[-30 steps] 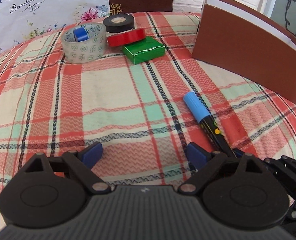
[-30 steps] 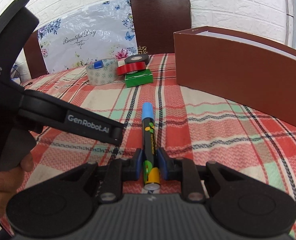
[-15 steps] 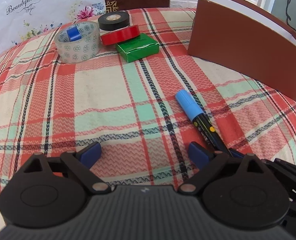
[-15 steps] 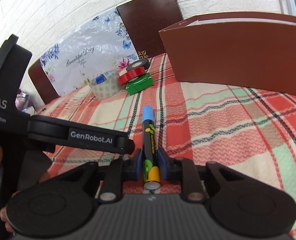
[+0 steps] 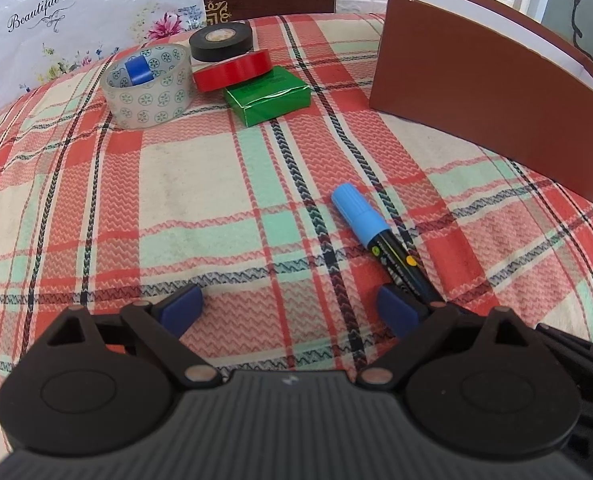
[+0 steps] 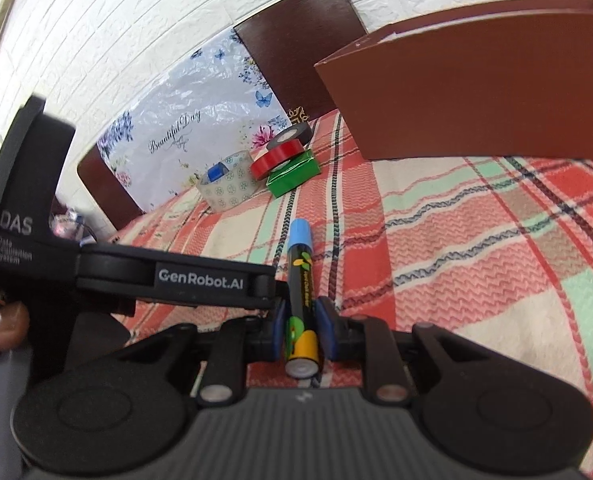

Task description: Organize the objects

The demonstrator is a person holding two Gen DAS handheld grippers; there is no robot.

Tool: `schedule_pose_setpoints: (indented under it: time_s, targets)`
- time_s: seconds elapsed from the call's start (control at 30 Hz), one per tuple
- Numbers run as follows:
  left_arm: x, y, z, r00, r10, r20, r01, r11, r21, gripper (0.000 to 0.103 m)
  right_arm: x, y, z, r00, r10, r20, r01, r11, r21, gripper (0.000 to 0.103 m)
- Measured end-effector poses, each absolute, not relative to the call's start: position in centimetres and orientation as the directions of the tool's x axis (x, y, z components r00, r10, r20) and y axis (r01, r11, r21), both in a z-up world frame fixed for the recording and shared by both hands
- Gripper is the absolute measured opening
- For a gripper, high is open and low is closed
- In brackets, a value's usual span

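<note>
Marker: black barrel, blue cap, the marker (image 6: 301, 296) sits clamped between the blue pads of the right gripper (image 6: 302, 330), cap pointing forward toward the far end of the table; its tail end pokes back past the pads.
Right gripper: clenched on the marker's lower barrel, and tipped over to one side, so the whole room leans in its view.
Left gripper: the left gripper (image 5: 292, 310) hangs close above the cloth with jaws spread wide and nothing between them; the marker shows just past its right-hand pad (image 5: 396, 310).
Cloth: a red, green and cream checked tablecloth (image 5: 200, 200) covers the table.
Box: a tall brown box (image 5: 484, 108) with a white inside stands on the right, open at the top, well beyond the marker's cap.
Far pile: a clear patterned tape roll (image 5: 148, 86) with a small blue roll (image 5: 138, 72) inside, a black tape roll (image 5: 221, 41), a red tape roll (image 5: 232, 70) leaning on a green packet (image 5: 268, 96), all bunched together at the back.
Step in hand: by my reading, the marker is picked up and on its way to being put away.
Next move: likely a carry to the brown box, lifting the cap clear of the near wall before letting go; the box being the goal is a guess.
Watch for: the long barrel swinging in the pads.
</note>
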State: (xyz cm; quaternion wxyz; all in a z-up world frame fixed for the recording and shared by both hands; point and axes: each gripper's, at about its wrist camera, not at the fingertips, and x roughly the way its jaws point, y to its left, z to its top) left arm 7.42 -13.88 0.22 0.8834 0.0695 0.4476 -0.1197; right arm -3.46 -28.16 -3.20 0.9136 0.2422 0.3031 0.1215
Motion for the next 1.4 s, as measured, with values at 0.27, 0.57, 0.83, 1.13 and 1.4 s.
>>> schedule_pose_setpoints:
  time_s: [0.27,0.57,0.83,1.13,1.4]
  targets:
    - [7.7,-13.7,0.2,0.565,-0.159,-0.809,0.268,0.963,-0.002,0.097,-3.6,-29.0,-3.6,0.793,0.386,-0.472,-0.052,0.814,0.579,0.018]
    - [8.1,-13.2,0.5,0.54,-0.201,-0.817,0.252,0.965,-0.071,0.097,-3.6,-28.9,-3.6,0.795,0.384,-0.47,-0.044,0.809,0.587,0.018]
    - [9.3,-12.4,1.4,0.481,-0.325,-0.814,0.195,0.945,-0.262,0.096,-3.9,-28.4,-3.2,0.807,0.392,-0.442,-0.063,0.801,0.595,0.018]
    - [9.2,-12.5,3.3,0.545,-0.317,-0.776,0.249,0.945,-0.212,0.096,-4.3,-29.3,-1.8,0.842,0.364,-0.399,-0.064,0.801,0.596,0.018]
    - [7.8,-14.9,4.5,0.541,-0.416,-0.731,0.414,0.888,-0.199,0.096,-3.9,-29.3,-1.7,0.831,0.385,-0.401,-0.084,0.8,0.594,0.018]
